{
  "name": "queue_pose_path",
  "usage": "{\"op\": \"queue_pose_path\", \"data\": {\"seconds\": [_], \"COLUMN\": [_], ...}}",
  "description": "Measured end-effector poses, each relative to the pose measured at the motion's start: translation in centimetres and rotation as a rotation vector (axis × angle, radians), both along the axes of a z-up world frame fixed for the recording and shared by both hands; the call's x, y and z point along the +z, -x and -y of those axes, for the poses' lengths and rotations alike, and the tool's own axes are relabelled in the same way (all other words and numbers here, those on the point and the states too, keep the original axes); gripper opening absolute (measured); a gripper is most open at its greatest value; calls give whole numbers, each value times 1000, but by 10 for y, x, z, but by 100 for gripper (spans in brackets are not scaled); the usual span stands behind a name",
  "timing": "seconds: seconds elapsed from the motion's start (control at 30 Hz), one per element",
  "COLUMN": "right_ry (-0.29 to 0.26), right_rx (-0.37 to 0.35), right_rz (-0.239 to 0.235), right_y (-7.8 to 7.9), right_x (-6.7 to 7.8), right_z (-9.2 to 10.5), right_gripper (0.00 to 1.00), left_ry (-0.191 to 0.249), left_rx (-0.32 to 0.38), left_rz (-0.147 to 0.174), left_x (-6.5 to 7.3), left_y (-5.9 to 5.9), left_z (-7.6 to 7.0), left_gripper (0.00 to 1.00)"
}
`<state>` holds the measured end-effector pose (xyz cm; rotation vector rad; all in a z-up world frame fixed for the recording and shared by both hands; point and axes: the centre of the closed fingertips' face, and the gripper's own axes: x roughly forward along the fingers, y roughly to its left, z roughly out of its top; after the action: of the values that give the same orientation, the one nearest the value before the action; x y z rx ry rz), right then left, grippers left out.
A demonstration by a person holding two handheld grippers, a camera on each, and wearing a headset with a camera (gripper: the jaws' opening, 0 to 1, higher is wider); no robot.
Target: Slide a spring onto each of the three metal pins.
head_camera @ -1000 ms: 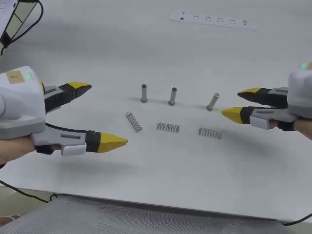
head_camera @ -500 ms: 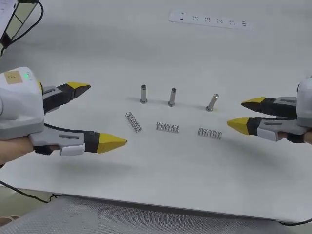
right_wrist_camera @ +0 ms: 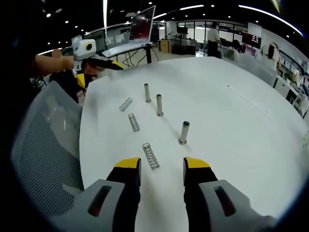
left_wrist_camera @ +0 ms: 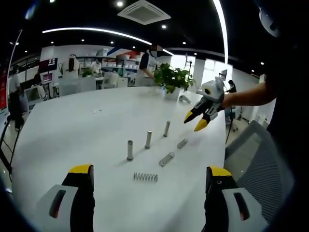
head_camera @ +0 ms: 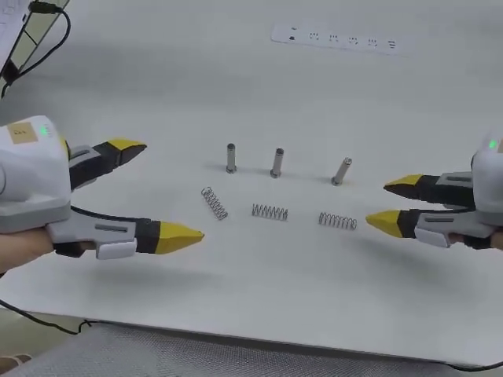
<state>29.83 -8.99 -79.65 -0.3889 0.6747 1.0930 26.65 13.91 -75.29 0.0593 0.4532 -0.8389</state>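
looking down at the white counter (head_camera: pixel 259 94), we see three metal pins standing on end in a row: the left pin (head_camera: pixel 231 157), the middle pin (head_camera: pixel 277 162) and the right pin (head_camera: pixel 341 170). none of them carries a spring yet. on our side of the row, three springs lie flat on the counter, each near its own pin but not touching it. the left spring (head_camera: pixel 214 203) lies aslant, while the middle spring (head_camera: pixel 269 211) and the right spring (head_camera: pixel 337 221) lie roughly along the row. we hold the left tongs (head_camera: pixel 157 190) well to the left of the left spring, its yellow tips spread wide with nothing between them. the right tongs (head_camera: pixel 391 203) is just beside the right spring, tips pointing toward it, parted by a narrower gap and also gripping nothing. a white power strip (head_camera: pixel 342 38) lies far across the counter, well apart from the pins.
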Motion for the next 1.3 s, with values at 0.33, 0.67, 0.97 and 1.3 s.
{"op": "queue_pose_path", "data": {"seconds": [0.33, 0.67, 0.97, 1.3], "right_ry": [46, 83, 132, 179], "right_rx": [80, 136, 189, 227], "right_rz": [-1, -12, -5, -19], "right_y": [8, 12, 11, 9], "right_x": [-9, -21, -27, -38], "right_z": [-13, -21, -29, -31], "right_gripper": [30, 25, 22, 18], "left_ry": [-2, -6, -8, -8], "left_rx": [-4, 1, 0, 1], "left_rz": [-2, -2, -5, -9], "left_x": [0, -1, -3, -4], "left_y": [1, 3, 5, 6], "left_z": [1, -2, -2, -2], "left_gripper": [93, 92, 92, 92]}}
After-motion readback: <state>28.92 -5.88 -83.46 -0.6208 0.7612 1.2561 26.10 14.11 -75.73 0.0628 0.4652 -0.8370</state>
